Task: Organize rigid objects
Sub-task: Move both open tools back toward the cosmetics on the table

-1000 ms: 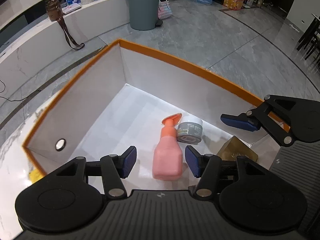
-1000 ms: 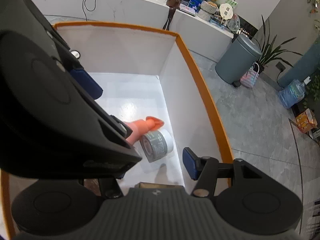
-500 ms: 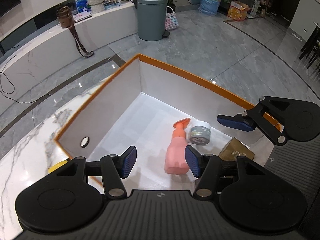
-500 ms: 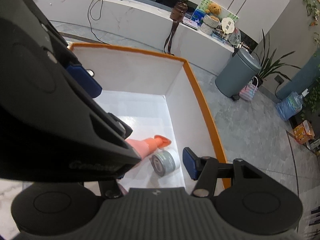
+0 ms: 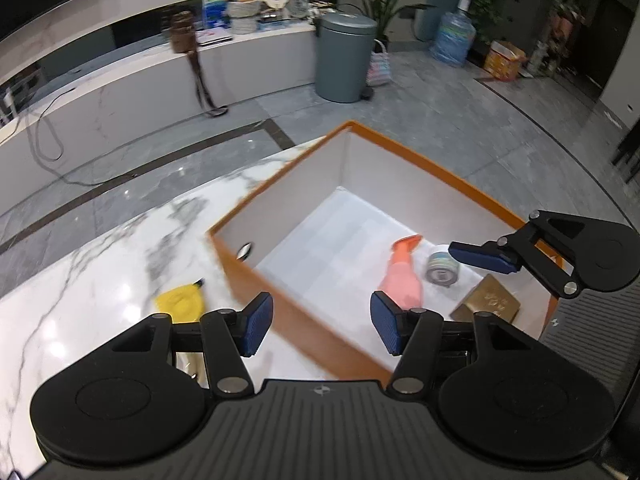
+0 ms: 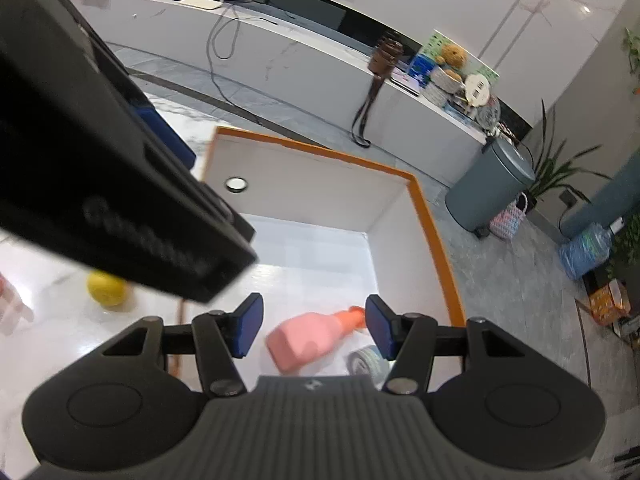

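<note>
An orange-rimmed white box (image 5: pixel 404 151) stands on the marble table (image 5: pixel 100 264). Inside lie a pink spray bottle (image 5: pixel 402 276), a grey round tin (image 5: pixel 442 268) and a gold box (image 5: pixel 490 300). A yellow object (image 5: pixel 180 300) lies on the table left of the box. My left gripper (image 5: pixel 322 322) is open and empty above the box's near wall. My right gripper (image 6: pixel 314 326) is open and empty above the pink bottle (image 6: pixel 312 338) and tin (image 6: pixel 368 360). The yellow object (image 6: pixel 106 288) shows at left in the right wrist view.
The left gripper's body (image 6: pixel 100 160) blocks the left of the right wrist view. A red-and-white item (image 6: pixel 10 304) sits at the far left table edge. Beyond the table are a grey bin (image 5: pixel 346 56), a white counter (image 5: pixel 160 80) and tiled floor.
Both grippers have risen and pulled back from the box; the left one has shifted left, bringing the table and yellow object into view. The objects in the box have not moved.
</note>
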`<action>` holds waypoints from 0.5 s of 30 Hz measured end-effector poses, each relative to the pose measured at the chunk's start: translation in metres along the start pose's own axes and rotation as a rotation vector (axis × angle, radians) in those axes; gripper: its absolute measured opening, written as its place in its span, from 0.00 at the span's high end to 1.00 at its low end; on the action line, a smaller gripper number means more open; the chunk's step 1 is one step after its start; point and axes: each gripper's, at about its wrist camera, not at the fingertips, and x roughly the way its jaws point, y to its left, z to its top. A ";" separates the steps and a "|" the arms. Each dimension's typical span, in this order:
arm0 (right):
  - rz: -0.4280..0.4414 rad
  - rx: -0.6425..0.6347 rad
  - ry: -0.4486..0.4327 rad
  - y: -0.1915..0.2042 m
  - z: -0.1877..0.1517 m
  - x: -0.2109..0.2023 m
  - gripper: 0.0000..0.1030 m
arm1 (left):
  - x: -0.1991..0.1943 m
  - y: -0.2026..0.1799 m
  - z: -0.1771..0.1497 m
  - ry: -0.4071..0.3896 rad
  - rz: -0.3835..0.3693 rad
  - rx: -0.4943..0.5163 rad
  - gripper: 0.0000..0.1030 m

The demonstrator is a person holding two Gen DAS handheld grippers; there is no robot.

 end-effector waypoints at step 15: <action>0.096 -0.081 -0.091 0.059 0.018 -0.026 0.45 | -0.046 0.072 -0.075 -0.053 0.041 -0.120 0.32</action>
